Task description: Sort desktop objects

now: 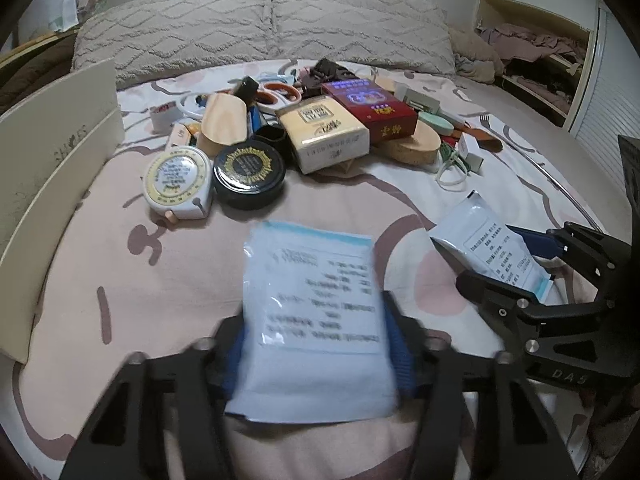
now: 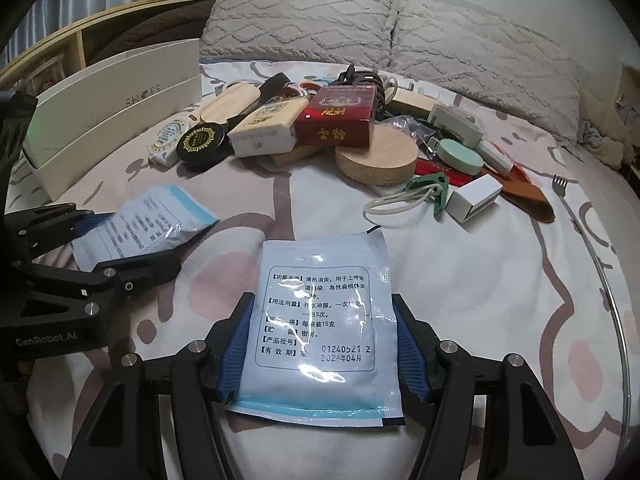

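Observation:
Two pale blue medicine sachets with printed text lie over the pink patterned bedsheet (image 1: pixel 132 280). My left gripper (image 1: pixel 316 336) is shut on one sachet (image 1: pixel 312 292), its blue pads pressing the packet's two long edges. In the right wrist view that gripper (image 2: pixel 128 240) shows at the left with its sachet (image 2: pixel 148 224) sticking out. My right gripper (image 2: pixel 322 340) is shut on the other sachet (image 2: pixel 320 280), with blue pads against both sides. The left wrist view shows it (image 1: pixel 504 264) at the right edge, its sachet (image 1: pixel 480 240) angled up.
A pile of small objects lies farther back: a round tape measure (image 1: pixel 178 178), a black tin (image 1: pixel 249 170), a cream box (image 1: pixel 324 132), a red box (image 1: pixel 372 106), a wooden disc (image 2: pixel 376 154) and a small white box (image 2: pixel 474 198). A white shoe box (image 2: pixel 112 100) stands at the left, pillows (image 2: pixel 460 40) behind.

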Available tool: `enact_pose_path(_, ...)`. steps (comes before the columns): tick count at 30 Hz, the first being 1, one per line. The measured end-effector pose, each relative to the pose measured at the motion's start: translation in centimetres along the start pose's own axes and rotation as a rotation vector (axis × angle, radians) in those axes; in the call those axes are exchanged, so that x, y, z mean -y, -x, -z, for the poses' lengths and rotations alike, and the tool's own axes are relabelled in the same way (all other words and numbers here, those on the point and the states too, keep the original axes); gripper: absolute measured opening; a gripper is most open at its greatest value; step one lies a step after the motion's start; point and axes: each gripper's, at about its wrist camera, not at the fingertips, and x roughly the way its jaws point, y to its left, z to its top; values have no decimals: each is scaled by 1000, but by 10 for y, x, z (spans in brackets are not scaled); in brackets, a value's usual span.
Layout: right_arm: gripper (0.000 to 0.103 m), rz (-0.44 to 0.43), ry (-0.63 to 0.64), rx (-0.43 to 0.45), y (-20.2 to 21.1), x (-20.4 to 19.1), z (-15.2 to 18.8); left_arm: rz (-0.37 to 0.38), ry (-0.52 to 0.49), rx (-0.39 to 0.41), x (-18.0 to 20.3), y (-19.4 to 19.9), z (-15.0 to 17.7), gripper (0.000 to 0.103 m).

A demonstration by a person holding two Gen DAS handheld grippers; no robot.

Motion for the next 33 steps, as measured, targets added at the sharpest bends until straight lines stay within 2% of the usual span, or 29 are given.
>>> enact_pose_path(10,48,63,74,55,9,-15,1,17,7,28,-2,6,1,31)
enact_pose_path(11,46,64,77,60,10,-15,2,20,6,30,-1,6,1,12)
enact_pose_path(12,45,64,79,64,11,-15,2,23,7,30,-1,6,1,12)
enact_pose_path(17,39,61,97,73,13,-19,2,24,5,33,1,6,1,12)
enact_pose_path(28,38,34,75,76,15,-16,2,24,5,32,1,6,1,12)
enact_pose_path(31,38,34,75,73,15,-16,2,-7,3,36,2,7,1,20)
enact_pose_path(33,38,32,73,71,15,-15,2,-50,3,41,1,9,1,38)
